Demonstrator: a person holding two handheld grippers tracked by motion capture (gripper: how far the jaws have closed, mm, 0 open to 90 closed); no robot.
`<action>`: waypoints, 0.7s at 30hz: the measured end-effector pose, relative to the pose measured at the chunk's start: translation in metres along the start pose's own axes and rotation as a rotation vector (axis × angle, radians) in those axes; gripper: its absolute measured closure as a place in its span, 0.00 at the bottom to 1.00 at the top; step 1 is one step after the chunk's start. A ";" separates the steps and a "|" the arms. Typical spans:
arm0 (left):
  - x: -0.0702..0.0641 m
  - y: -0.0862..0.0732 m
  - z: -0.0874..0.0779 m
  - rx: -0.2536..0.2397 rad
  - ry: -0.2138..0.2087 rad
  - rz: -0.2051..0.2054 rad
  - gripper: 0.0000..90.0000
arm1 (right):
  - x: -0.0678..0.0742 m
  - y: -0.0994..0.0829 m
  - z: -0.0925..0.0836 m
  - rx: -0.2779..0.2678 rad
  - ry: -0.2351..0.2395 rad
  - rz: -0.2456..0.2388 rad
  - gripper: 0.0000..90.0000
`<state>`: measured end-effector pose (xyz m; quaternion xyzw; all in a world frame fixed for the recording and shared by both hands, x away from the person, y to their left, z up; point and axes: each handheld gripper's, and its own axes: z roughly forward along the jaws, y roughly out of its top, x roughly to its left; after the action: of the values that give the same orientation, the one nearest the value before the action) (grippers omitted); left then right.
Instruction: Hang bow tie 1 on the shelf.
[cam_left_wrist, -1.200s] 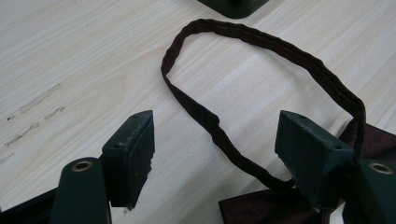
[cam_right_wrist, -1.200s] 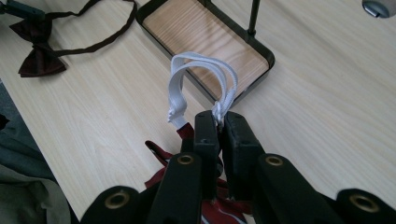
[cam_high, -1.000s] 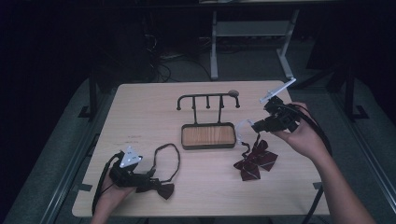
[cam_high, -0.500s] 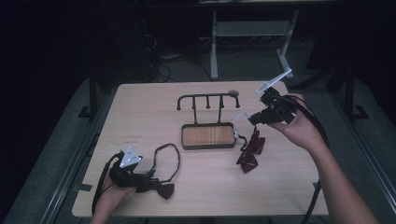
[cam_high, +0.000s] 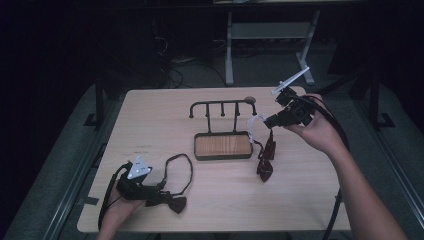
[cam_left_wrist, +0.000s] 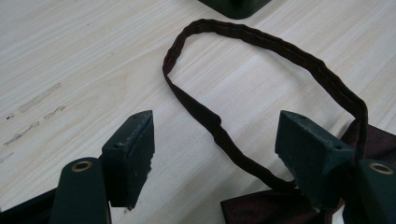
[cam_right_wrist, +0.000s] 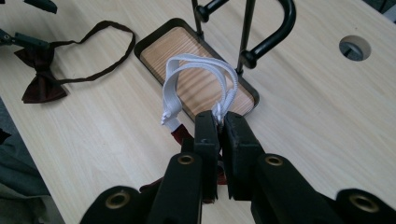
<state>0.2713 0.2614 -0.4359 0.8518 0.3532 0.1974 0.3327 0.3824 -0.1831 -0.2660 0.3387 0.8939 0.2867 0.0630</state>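
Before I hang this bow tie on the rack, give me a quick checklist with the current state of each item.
1. Right claw shut on the white strap: ok.
2. Red bow tie off the table: cannot tell, its lower end hangs close to the surface.
3. Strap loop open enough for a hook: ok.
4. Rack hooks free: ok.
5. Left claw open around the dark bow tie strap: ok, not gripping.
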 end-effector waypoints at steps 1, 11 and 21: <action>0.000 0.000 0.000 0.000 0.001 0.000 0.32 | -0.001 0.002 -0.001 0.001 -0.002 0.001 0.94; 0.001 0.000 0.000 0.000 -0.001 -0.002 0.32 | -0.012 0.017 -0.001 0.001 -0.023 0.021 0.94; 0.001 -0.001 0.000 -0.001 -0.003 0.000 0.32 | -0.028 0.030 0.009 0.016 -0.034 0.055 0.94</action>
<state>0.2717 0.2625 -0.4362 0.8520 0.3526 0.1962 0.3337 0.4236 -0.1789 -0.2593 0.3685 0.8853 0.2753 0.0678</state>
